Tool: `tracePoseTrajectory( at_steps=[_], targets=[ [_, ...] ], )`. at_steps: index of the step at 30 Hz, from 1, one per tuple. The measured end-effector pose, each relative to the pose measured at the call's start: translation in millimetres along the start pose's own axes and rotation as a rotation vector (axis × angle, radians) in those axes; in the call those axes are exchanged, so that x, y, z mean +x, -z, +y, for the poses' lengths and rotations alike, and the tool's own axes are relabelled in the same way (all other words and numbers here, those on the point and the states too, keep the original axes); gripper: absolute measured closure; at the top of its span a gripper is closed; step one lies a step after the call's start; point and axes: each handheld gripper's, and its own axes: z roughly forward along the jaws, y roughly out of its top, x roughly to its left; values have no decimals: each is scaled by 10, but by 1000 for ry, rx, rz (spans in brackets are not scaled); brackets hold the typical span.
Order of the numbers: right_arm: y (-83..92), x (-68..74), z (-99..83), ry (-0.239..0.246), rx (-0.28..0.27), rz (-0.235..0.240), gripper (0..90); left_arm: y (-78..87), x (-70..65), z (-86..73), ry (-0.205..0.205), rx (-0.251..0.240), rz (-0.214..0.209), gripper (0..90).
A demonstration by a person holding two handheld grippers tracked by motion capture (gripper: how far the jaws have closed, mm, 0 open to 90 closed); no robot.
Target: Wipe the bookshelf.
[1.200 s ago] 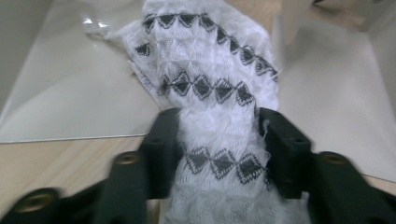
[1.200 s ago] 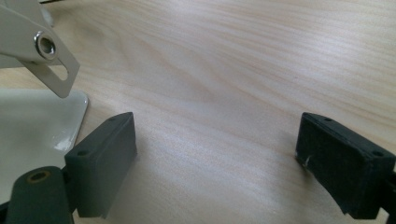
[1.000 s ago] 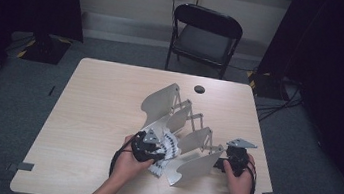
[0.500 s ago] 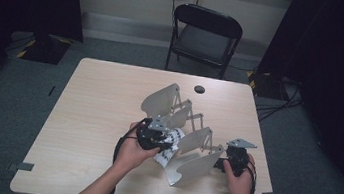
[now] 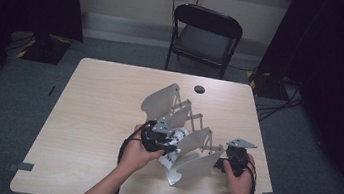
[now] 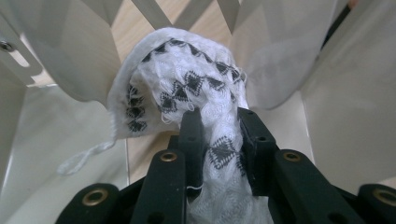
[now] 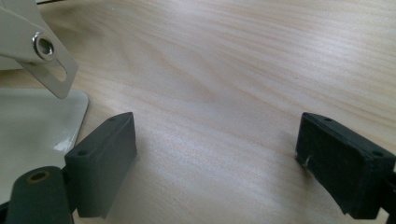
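- The sock [image 6: 187,88], white knit with black diamonds, hangs bunched between the plates of the folding rack [image 5: 189,139], toward the near right part of the table [image 5: 80,130]. I judge it light, soft and floppy; it will sag and drape wherever nothing carries it.
- My left claw [image 6: 219,135] is narrow and clamped on a gathered fold of the sock, cloth pressed between both pads. A pinch through several layers like this should hold; a single loose edge would slip or stretch.
- A stray thread [image 6: 86,156] trails off the knit at one side; I judge it could snag on the rack's hinges.
- The rack is thin, stiff metal, linked by scissor arms, so I expect it to slide or fold if tugged.
- My right claw [image 7: 212,154] stands wide and empty, low over the bare wood just beside the rack's nearest plate [image 7: 32,126], well placed to steady it.
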Motion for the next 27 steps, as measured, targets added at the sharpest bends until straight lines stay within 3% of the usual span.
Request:
tracePoseTrajectory(
  at_steps=[5,9,13,16,20,27],
  targets=[
    [1,1,0,1,0,0,117,53,58,86,8,-23,16,733],
    [1,3,-1,-1,0,1,117,196,111,252,6,-47,51,732],
    [0,3,-1,-1,-1,1,117,337,127,420,6,-105,71,733],
    [0,4,-1,0,-1,1,117,370,149,484,-6,-107,100,735],
    [0,4,-1,1,-1,2,117,325,171,430,5,-87,119,737],
    [0,4,-1,2,-1,3,117,184,228,217,52,-63,117,740]
  ],
)
